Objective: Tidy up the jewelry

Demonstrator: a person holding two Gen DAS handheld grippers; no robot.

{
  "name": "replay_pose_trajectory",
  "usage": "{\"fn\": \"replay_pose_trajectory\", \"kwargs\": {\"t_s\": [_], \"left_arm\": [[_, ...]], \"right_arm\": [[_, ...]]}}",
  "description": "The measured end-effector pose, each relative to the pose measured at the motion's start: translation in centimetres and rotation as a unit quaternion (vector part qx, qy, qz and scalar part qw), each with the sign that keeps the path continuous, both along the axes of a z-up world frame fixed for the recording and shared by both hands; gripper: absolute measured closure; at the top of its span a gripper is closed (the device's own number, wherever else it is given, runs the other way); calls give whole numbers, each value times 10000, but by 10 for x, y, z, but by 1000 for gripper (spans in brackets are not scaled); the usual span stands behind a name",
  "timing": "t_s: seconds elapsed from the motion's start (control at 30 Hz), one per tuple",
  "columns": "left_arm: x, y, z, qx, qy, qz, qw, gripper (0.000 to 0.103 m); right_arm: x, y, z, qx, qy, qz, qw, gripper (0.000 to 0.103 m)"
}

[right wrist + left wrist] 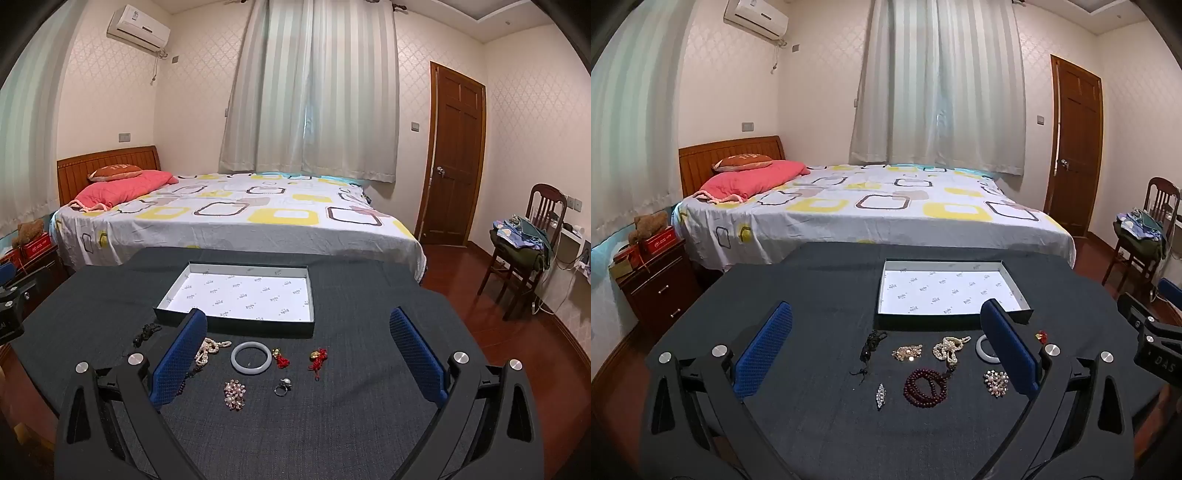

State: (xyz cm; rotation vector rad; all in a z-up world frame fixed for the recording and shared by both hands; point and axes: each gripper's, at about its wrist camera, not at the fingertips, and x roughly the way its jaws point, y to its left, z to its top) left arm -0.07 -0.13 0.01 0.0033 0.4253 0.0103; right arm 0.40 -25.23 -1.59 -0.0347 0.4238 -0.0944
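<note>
Left wrist view looks over the left gripper, its blue-padded jaws spread wide with nothing between the pads, above a table covered in dark grey cloth. Nearest on the cloth lie a slim silver brooch, a coiled string of dark red beads and a round pearl-and-crystal brooch. Just beyond them sit a black cord piece, a gold filigree brooch, a tangled white pearl strand and a pale jade bangle, partly behind the right finger.

Right wrist view shows the right gripper equally wide and empty. Near it lie a small silver pearl ring, then two red knotted charms with gold beads right of the bangle.

Farther off, touching none of the jewelry, a shallow dark box with white printed lining stands empty. Beyond the table are a bed with a yellow-patterned sheet, pale curtains and a brown wooden door.
</note>
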Motion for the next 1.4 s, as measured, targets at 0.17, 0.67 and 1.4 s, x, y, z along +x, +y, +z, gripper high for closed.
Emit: {"fn": "replay_pose_trajectory", "kwargs": {"t_s": [0.17,0.67,1.4], "left_arm": [[-1,-1,0,-19,8,34,10000,4],[2,0,-4,-172,75,-27,9998,4],[2,0,-5,-215,113,-44,9997,4]], "right_arm": [[0,0,1,-13,9,0,10000,7],[0,0,1,-11,-13,8,10000,7],[0,0,3,-5,-10,17,10000,7]]}}
